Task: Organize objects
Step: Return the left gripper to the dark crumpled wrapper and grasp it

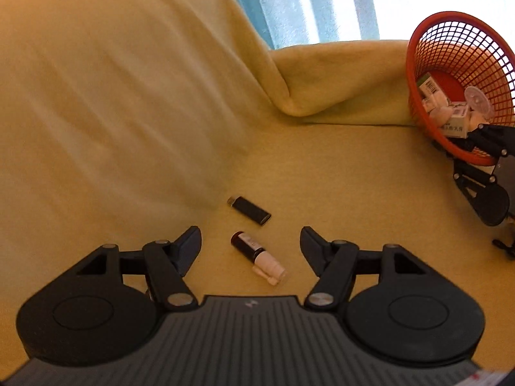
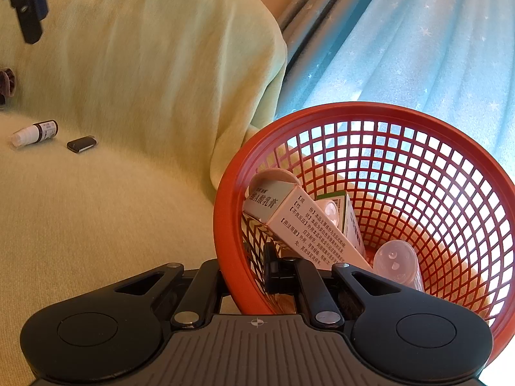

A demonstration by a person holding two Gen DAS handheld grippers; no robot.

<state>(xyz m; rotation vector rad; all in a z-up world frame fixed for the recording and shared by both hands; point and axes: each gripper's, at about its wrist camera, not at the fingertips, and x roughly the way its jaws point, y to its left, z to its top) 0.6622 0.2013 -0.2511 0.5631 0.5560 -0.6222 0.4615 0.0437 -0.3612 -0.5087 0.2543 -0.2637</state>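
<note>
I see the bottle [image 1: 257, 255] beside the lighter [image 1: 249, 210] on the blanket [image 1: 128, 112]; boxes [image 2: 289, 218] lie in the basket [image 2: 450, 135].

A pale yellow-green fleece blanket [image 1: 128, 103] is covering the sofa seat and backrest, folding into a deep crease. Behind the blanket, a light blue curtain with small star prints [image 2: 418, 48] is hanging in pleats, glowing with daylight.

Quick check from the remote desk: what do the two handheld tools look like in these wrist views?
Both match: the left tool and right tool have black linkage fingers with silver pivot pins, round black side housings and a grey ribbed base plate. The right base carries a small crosshair mark, the left a small pale logo. No cables, sleeves or hands show.
</note>
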